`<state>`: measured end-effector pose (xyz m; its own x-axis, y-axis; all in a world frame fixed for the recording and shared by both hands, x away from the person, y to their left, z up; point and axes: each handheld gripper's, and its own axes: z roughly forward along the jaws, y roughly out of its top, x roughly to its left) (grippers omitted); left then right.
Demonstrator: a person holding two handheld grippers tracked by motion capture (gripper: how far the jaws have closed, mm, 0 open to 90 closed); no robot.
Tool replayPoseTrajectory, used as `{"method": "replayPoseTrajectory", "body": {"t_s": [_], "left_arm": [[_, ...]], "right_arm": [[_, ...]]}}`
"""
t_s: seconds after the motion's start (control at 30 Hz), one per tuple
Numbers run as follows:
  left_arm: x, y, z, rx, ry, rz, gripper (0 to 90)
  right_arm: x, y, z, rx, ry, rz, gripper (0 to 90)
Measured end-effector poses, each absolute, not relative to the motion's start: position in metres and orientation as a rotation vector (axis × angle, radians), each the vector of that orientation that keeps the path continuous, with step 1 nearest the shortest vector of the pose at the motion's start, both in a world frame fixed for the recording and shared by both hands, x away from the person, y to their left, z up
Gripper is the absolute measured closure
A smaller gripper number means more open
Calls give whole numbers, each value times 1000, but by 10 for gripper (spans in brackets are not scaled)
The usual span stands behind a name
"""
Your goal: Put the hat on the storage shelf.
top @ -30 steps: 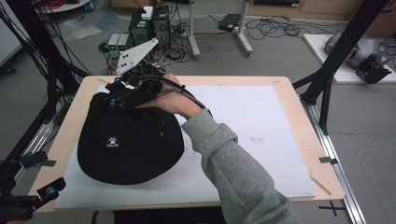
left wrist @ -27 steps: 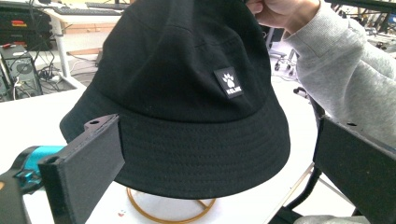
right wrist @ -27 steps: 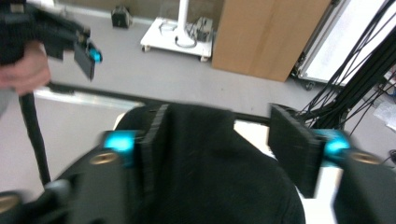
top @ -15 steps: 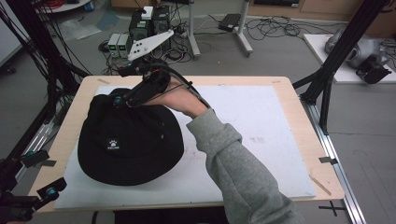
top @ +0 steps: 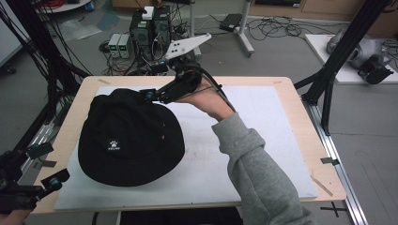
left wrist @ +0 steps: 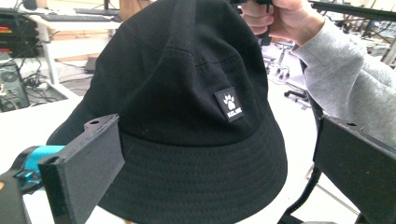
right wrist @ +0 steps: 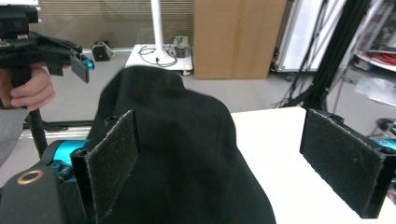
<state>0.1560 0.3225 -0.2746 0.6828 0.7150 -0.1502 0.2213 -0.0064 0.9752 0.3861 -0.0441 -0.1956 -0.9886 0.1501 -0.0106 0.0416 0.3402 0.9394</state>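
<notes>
A black bucket hat [top: 129, 140] with a small white paw patch lies on the white mat [top: 267, 140], at its left half. My right gripper [top: 154, 82] hovers at the hat's far edge, open; its jaws have just been opening. In the right gripper view the hat's [right wrist: 177, 140] crown rises between the wide jaws of the right gripper [right wrist: 229, 158], with the pads off the cloth. My left gripper [top: 47, 165] stays at the table's near left corner, open. The left gripper [left wrist: 222, 177] frames the hat [left wrist: 187, 70] from a distance.
The mat covers most of a wooden table [top: 300, 108]. Black frame posts [top: 342, 56] stand at both sides. On the floor behind the table are computer boxes [top: 150, 28] and cables. To the right of the hat the mat is bare.
The right gripper has slid to the right along the hat's far edge and its jaws have parted, letting go of the cloth. The left gripper has stayed put.
</notes>
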Motion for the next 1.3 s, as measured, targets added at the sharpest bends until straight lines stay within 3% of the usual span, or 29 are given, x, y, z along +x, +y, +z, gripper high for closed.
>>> {"method": "replayPoseTrajectory", "body": {"t_s": [0.43, 1.3], "left_arm": [[179, 323, -274, 1560, 775, 439, 24], [199, 327, -271, 1555, 769, 461, 24]], "right_arm": [[387, -111, -198, 351, 2460, 1655, 112], [368, -240, -255, 662, 2228, 1641, 112]]}}
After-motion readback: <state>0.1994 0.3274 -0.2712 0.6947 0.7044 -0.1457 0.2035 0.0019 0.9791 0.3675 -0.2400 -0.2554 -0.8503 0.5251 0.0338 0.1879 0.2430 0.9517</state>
